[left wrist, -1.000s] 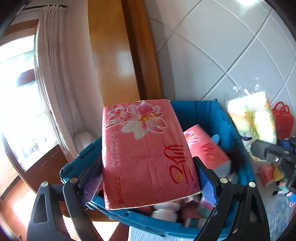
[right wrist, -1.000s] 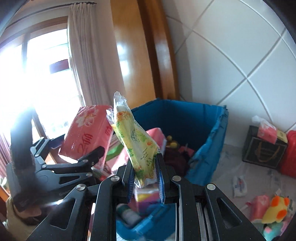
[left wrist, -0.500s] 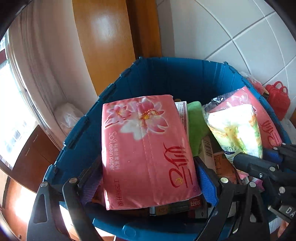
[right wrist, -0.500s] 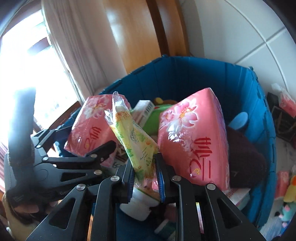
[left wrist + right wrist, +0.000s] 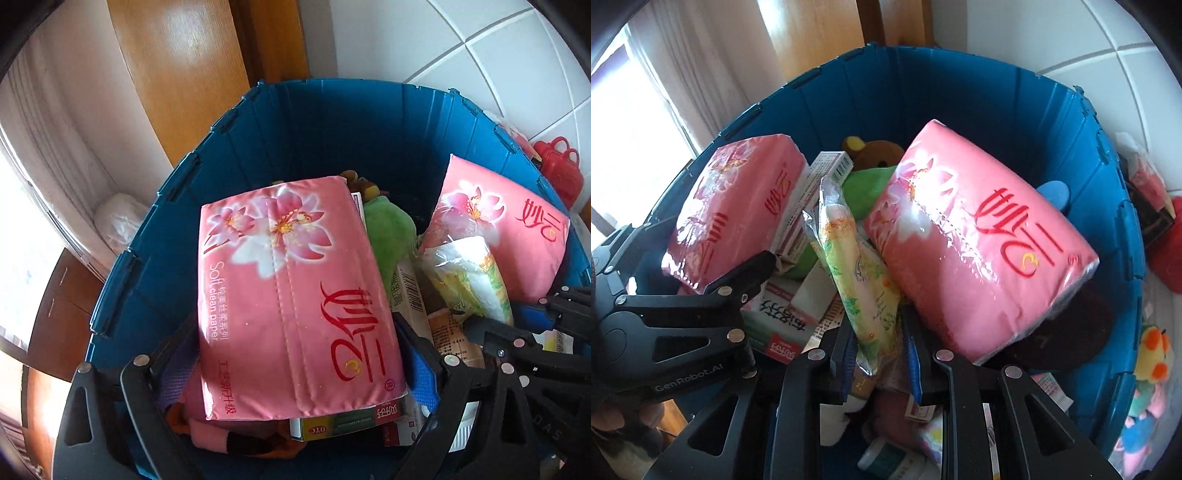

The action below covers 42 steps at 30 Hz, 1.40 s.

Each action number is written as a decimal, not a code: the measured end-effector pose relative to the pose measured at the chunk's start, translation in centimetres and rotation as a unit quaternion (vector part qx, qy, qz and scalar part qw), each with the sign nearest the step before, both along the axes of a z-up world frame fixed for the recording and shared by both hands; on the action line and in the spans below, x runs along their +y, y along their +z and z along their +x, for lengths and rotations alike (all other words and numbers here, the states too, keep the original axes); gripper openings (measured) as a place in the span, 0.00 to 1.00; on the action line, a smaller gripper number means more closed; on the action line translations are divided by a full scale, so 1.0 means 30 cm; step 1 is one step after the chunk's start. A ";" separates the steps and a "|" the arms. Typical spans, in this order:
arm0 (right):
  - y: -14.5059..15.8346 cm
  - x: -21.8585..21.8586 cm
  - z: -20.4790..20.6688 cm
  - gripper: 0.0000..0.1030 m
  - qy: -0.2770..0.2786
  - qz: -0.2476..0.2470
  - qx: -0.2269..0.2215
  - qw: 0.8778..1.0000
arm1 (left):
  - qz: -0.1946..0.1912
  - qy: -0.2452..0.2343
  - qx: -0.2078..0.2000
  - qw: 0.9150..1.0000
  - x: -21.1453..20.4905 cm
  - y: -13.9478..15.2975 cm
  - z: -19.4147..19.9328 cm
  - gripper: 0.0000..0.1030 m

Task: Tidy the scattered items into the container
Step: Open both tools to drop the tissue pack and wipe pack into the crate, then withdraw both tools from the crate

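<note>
Placement is the step in hand: both grippers hang inside the mouth of the blue container [image 5: 314, 122], each with a pack to let go.

Largest of what is carried is the pink tissue pack [image 5: 295, 295] in the left gripper [image 5: 295, 365]. Its jaws stand wide and press on the pack's two long sides. The pack lies fairly flat, long axis running away from the camera toward the far wall, flower end forward, just above the medicine boxes [image 5: 351, 422] and a green plush toy [image 5: 388, 236].

A second pink tissue pack [image 5: 982, 251] already leans in the container on the right.

Smaller is the yellow-green tissue packet [image 5: 864, 273] in the right gripper [image 5: 879, 354], jaws narrow and nipping its lower end. Its long axis runs up and away, crimped top tilted left.

Next, I judge, both need only release, since each pack is well within the rim; the leaning pack leaves little room, so the packet may wedge beside it.
</note>
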State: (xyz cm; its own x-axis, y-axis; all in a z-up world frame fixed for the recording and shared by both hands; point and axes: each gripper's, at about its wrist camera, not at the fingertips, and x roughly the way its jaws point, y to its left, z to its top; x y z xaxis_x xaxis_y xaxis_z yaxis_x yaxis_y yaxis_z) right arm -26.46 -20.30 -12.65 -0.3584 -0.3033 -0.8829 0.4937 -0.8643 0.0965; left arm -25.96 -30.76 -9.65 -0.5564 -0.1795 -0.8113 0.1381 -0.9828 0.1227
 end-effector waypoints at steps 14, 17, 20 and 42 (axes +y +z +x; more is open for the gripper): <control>0.020 0.079 0.066 0.83 -0.014 0.019 0.026 0.999 | -0.007 0.014 0.015 1.000 0.035 0.031 0.125 0.97; 0.061 0.100 0.109 0.94 -0.013 0.018 0.048 0.999 | -0.012 0.012 0.032 0.999 0.051 0.063 0.156 0.99; 0.118 0.139 0.151 1.00 -0.011 0.008 0.069 0.998 | -0.030 0.014 0.049 0.998 0.073 0.096 0.187 1.00; 0.293 0.970 0.522 1.00 -0.117 -0.092 0.145 0.978 | 0.027 0.007 0.130 0.991 0.571 0.279 0.522 1.00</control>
State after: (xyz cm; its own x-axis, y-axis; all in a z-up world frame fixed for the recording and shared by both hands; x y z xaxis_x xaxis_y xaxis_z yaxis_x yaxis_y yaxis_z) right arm -10.81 8.79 -3.86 -0.6647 -0.3275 -0.6715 0.3139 -0.9380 0.1468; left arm -10.29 -13.64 -1.30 -0.7453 -0.1492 -0.6499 0.1723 -0.9846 0.0286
